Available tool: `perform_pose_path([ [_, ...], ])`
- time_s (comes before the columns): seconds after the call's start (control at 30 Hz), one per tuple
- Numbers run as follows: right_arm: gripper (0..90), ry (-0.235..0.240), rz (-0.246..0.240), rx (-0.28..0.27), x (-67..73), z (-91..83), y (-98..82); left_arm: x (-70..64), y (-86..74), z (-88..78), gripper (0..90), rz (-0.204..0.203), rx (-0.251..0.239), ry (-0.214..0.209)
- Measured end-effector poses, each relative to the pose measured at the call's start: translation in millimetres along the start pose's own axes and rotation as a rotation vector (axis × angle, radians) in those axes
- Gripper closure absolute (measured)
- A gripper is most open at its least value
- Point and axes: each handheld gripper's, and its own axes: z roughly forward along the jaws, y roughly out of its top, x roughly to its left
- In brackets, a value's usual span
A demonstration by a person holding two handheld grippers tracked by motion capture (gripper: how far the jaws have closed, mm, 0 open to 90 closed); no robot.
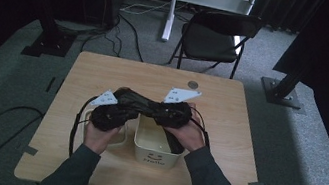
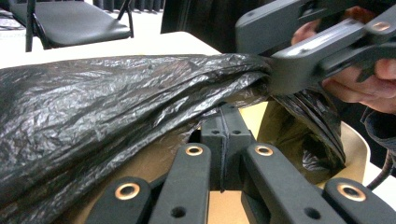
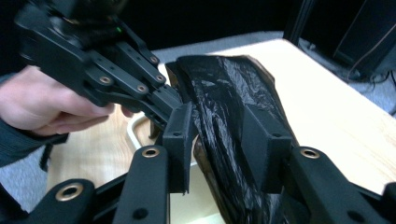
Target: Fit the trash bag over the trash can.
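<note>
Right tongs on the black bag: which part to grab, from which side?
Grab the bunched fold of the black bag now between the right tongs, coming from the bin side. The plastic there is gathered thick; the left tongs already pinch the other end.

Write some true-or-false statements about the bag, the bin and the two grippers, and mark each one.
1. The left gripper has its jaws shut. True.
2. The black plastic bag lies flat on the floor. False: it is stretched between the two grippers above the table.
3. The right gripper has the bag between its jaws. True.
4. The cream bin reads "Hello" on its front. True.
5. A folding chair stands on the table. False: it stands on the carpet beyond it.
</note>
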Motion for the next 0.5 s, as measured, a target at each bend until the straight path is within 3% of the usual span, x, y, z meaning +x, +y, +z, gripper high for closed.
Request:
perform_pose_path([
  [0.07, 78.5, -0.006, -0.011, 0.025, 0.2, 2.6, 0.6, 0.2, -0.3, -0.9, 90.0, 0.001, 0.001, 0.006],
  [0.17, 86.9, -0.017, -0.007, 0.013, -1.2, -2.3, 0.0, 2.1, -1.0, -3.0, 90.0, -0.003, -0.001, 0.013],
  [0.5, 88.3, -0.062, 0.047, -0.051, -14.9, -35.6, -9.7, 6.7, -5.4, -14.1, 90.0, -0.005, 0.006, 0.046],
])
